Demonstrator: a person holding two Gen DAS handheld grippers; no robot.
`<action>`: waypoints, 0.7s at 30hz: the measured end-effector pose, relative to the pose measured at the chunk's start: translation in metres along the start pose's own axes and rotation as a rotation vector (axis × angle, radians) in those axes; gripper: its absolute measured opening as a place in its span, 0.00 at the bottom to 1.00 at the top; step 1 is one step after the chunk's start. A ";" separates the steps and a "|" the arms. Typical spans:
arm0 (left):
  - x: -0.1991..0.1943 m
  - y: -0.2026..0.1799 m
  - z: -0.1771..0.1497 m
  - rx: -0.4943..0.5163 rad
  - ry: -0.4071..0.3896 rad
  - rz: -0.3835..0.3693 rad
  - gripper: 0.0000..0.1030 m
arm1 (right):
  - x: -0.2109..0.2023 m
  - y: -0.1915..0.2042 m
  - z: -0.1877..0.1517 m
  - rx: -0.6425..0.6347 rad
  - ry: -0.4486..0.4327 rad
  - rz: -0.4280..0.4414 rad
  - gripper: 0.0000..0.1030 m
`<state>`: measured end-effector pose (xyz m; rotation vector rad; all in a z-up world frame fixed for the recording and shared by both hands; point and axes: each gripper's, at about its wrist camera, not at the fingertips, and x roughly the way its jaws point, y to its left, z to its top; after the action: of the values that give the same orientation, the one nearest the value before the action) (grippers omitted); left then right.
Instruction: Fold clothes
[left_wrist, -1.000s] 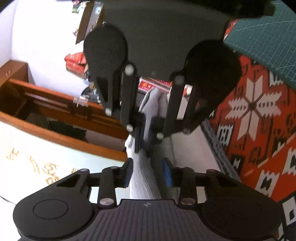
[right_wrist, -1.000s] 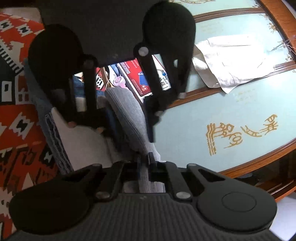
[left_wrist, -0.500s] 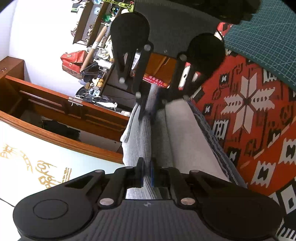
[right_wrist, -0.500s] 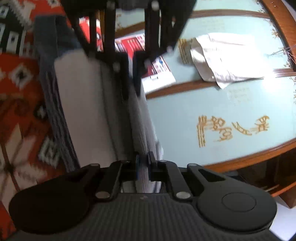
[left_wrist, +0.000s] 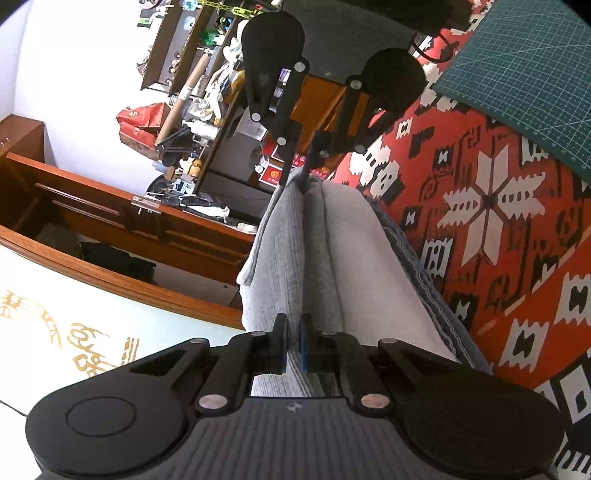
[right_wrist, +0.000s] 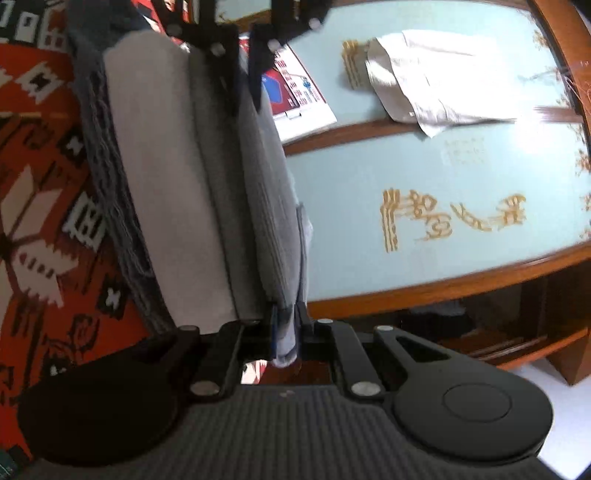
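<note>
The left gripper (left_wrist: 291, 343) is clamped on one end of the grey garment (left_wrist: 295, 258), and the right gripper (right_wrist: 286, 332) pinches the other end. A second ago the two grippers were close together with the cloth bunched between them; now they are well apart and the garment is stretched taut, doubled lengthwise, over the red patterned cloth (left_wrist: 491, 206) beside the glass-topped desk (right_wrist: 424, 221), ready, I judge, for laying down
</note>
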<state>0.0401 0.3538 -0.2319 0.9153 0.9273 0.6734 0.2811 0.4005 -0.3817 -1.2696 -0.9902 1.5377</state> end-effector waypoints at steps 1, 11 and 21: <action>0.000 0.000 0.000 0.004 0.001 0.001 0.06 | 0.000 0.000 -0.002 0.000 0.001 0.001 0.08; -0.009 0.002 -0.011 0.031 0.026 -0.007 0.10 | 0.012 -0.007 -0.041 -0.021 0.017 0.021 0.06; -0.023 0.000 -0.028 0.075 0.050 -0.033 0.07 | 0.005 -0.002 -0.060 -0.037 0.029 0.022 0.06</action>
<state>0.0046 0.3453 -0.2318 0.9507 1.0157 0.6388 0.3403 0.4087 -0.3906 -1.3289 -0.9932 1.5197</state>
